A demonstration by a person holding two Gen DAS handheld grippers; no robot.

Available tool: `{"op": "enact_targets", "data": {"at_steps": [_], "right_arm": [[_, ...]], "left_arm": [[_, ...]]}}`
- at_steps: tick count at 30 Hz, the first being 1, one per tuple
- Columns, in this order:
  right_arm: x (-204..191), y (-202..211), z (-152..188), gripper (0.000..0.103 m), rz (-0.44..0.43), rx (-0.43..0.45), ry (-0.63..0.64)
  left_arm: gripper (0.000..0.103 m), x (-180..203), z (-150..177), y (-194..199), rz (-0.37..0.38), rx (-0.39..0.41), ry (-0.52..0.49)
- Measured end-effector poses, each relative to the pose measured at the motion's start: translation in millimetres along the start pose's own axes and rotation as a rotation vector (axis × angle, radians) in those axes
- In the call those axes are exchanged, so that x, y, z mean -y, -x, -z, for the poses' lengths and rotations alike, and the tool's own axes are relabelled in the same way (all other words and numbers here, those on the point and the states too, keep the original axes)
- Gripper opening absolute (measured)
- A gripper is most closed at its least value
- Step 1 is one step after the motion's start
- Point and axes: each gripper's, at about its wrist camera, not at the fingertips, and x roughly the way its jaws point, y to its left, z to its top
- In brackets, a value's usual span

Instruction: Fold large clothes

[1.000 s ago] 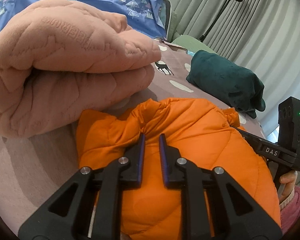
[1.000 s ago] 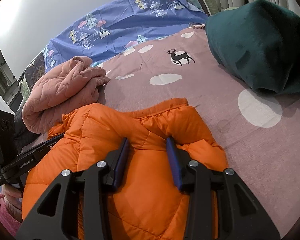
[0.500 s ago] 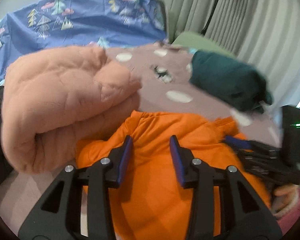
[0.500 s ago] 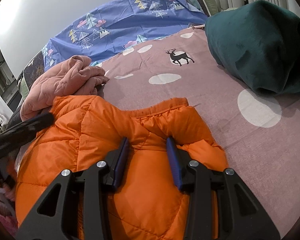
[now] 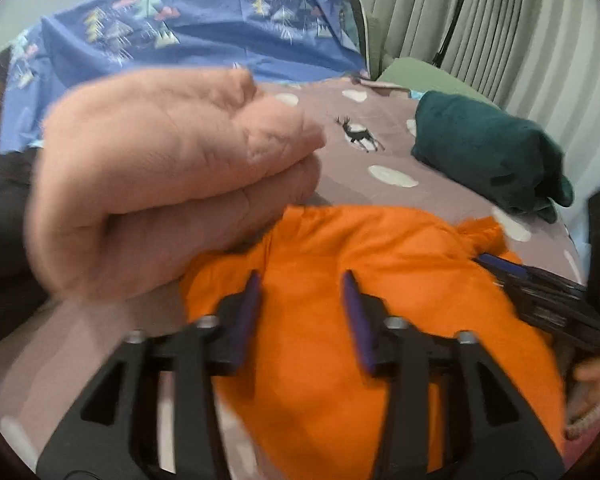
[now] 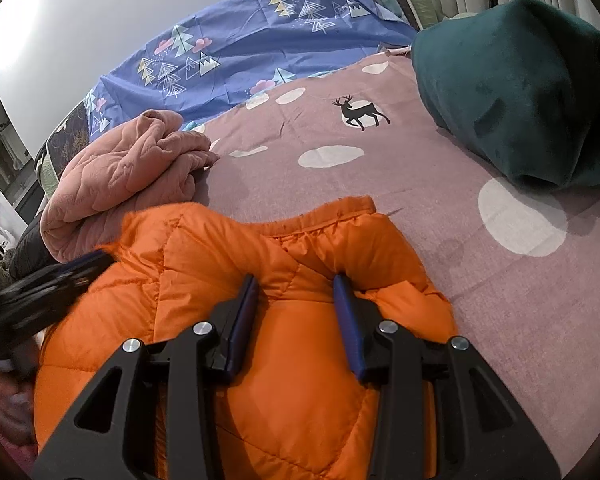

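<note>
A folded orange puffer jacket (image 5: pixel 360 264) lies on the mauve bedsheet (image 5: pixel 384 148); it also shows in the right wrist view (image 6: pixel 228 264). My left gripper (image 5: pixel 301 286) is open and hovers over the jacket's left part, holding nothing. My right gripper (image 6: pixel 295 286) is open with its fingers pressed into the jacket's right part, puffy fabric bulging between them. The right gripper's body (image 5: pixel 548 300) shows at the right of the left wrist view. The left gripper's body (image 6: pixel 40 288) shows blurred at the left of the right wrist view.
A folded pink quilted garment (image 5: pixel 164 184) lies just left of the jacket, also in the right wrist view (image 6: pixel 128 176). A folded dark green garment (image 5: pixel 488 152) lies at the right (image 6: pixel 520 88). A blue patterned sheet (image 6: pixel 260 48) covers the bed's far end.
My left gripper has opened, lifted and drawn back from the jacket. My right gripper has stayed in place, open on the jacket.
</note>
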Motion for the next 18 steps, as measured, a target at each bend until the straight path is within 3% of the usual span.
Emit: {"op": "enact_targets", "data": {"at_steps": [1,5,10,13,18], "right_arm": [[0,0,0,0.041,-0.002,0.002,-0.001],[0,2,1,0.041,-0.006,0.01,-0.002],[-1,5,2,0.041,0.0,0.018,0.003],[-2,5,3,0.041,0.004,0.019,0.006],[0,7,2,0.041,-0.001,0.023,0.001]], "left_arm": [[0.066,4,5,18,0.006,0.023,-0.012],[0.072,23,51,91,0.048,0.084,-0.11],[0.078,58,136,150,0.083,0.033,-0.275],[0.079,83,168,155,0.101,-0.009,-0.333],[0.079,121,181,115,-0.041,-0.025,-0.424]]}}
